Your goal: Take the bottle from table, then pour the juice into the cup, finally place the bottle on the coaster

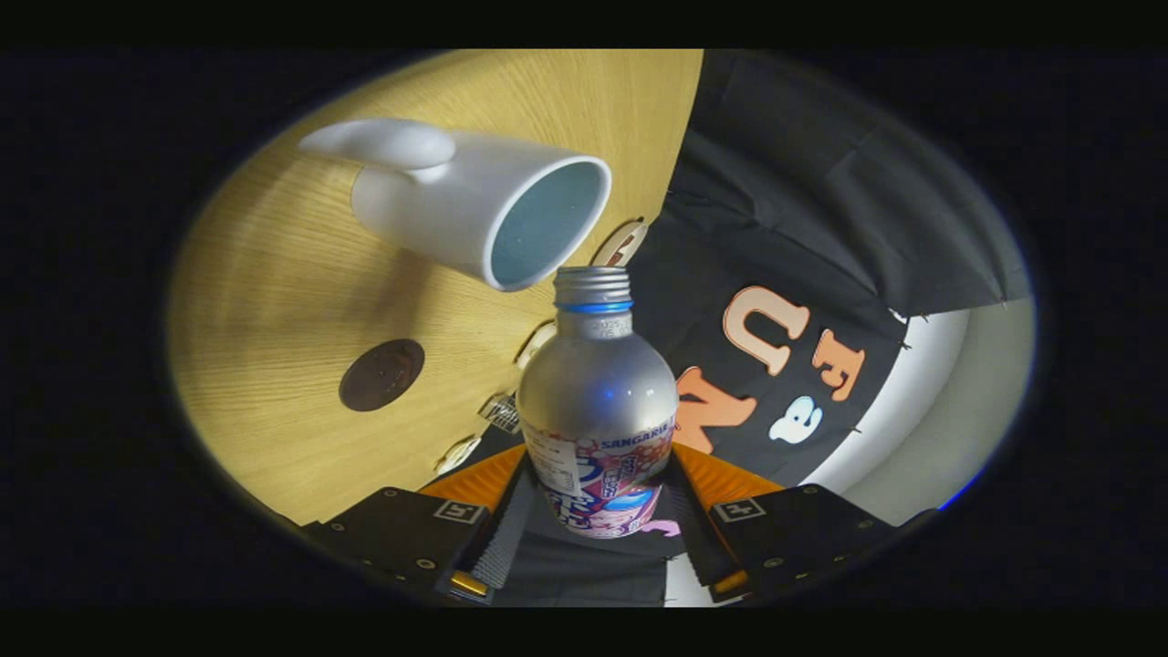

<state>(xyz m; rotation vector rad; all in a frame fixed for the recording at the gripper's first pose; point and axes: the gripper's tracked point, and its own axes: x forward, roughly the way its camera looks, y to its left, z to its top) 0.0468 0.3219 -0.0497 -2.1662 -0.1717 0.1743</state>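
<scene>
My gripper (pixel 598 506) is shut on a silver metal bottle (pixel 598 392) with a colourful label, both fingers pressing on its lower body. The whole view is rolled, so the gripper and bottle are tilted over. The bottle's threaded mouth (pixel 593 285) has no cap on it and sits right at the rim of a white cup (pixel 474 205) with a pale blue inside and a side handle. The cup stands on the wooden table (pixel 274 274). A round dark brown coaster (pixel 381 374) lies flat on the table, beside the bottle and short of the cup.
The table's edge runs past the bottle, with a few small stickers (pixel 500 411) along it. Beyond the edge hangs the black cloth wall (pixel 821 228), and a pale surface (pixel 949 411) lies past the cloth.
</scene>
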